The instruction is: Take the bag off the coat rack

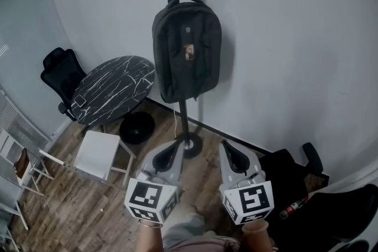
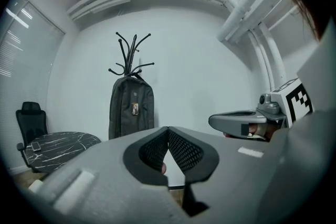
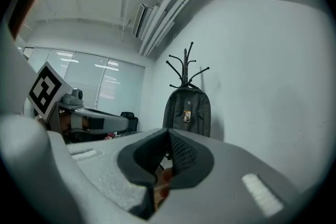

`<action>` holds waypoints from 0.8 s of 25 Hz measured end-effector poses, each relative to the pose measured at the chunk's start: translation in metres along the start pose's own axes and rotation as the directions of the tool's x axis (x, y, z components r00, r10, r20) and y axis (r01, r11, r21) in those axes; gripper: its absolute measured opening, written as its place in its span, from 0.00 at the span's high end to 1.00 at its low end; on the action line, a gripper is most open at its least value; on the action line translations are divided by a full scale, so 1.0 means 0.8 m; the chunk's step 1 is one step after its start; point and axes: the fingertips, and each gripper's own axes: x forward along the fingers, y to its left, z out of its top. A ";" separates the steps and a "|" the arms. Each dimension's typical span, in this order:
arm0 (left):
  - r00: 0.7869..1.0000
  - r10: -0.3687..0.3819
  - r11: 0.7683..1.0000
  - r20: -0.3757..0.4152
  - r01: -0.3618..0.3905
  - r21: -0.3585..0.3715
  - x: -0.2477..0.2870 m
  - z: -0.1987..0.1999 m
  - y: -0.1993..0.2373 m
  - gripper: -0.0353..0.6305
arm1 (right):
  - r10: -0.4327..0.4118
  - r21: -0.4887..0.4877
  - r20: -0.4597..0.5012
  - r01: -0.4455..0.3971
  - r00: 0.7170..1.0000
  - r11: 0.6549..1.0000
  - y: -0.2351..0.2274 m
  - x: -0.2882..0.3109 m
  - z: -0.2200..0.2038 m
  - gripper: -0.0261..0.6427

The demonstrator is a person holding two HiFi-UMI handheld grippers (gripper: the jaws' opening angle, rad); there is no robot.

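A pale wall [image 1: 283, 38] fills the far side of a small office, above a wood-plank floor [image 1: 77, 203]. A tall black coat rack [image 1: 183, 118] stands on a round base against that wall, near the middle of the scene. The bag [image 1: 186, 53], a dark grey backpack with a small tag on its front, hangs upright from the rack's upper hooks, well off the floor. To the left sits a round black marble-top table [image 1: 115, 88], with a black office chair [image 1: 61, 74] at its far left and a white square stool [image 1: 97, 153] nearer. Nearest, the left gripper [image 1: 175, 146] and right gripper [image 1: 229, 147] sit side by side, pointing at the rack, well apart from the bag. Both have their jaws pressed together, with nothing between them.
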 end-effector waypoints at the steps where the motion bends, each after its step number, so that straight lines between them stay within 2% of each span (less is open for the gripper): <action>1: 1.000 0.000 1.000 0.000 0.000 -0.001 0.004 0.000 0.006 0.93 | 0.001 0.001 0.000 -0.001 1.000 1.000 -0.001 0.007 0.000 0.96; 11: 0.999 0.000 1.000 0.049 0.000 0.014 0.030 0.017 0.065 0.93 | -0.012 -0.023 0.011 0.012 1.000 1.000 0.005 0.070 0.013 0.96; 20: 0.996 -0.039 0.999 0.082 0.037 0.035 0.047 0.041 0.110 0.93 | -0.048 -0.041 0.048 0.050 0.998 0.998 0.013 0.115 0.037 0.96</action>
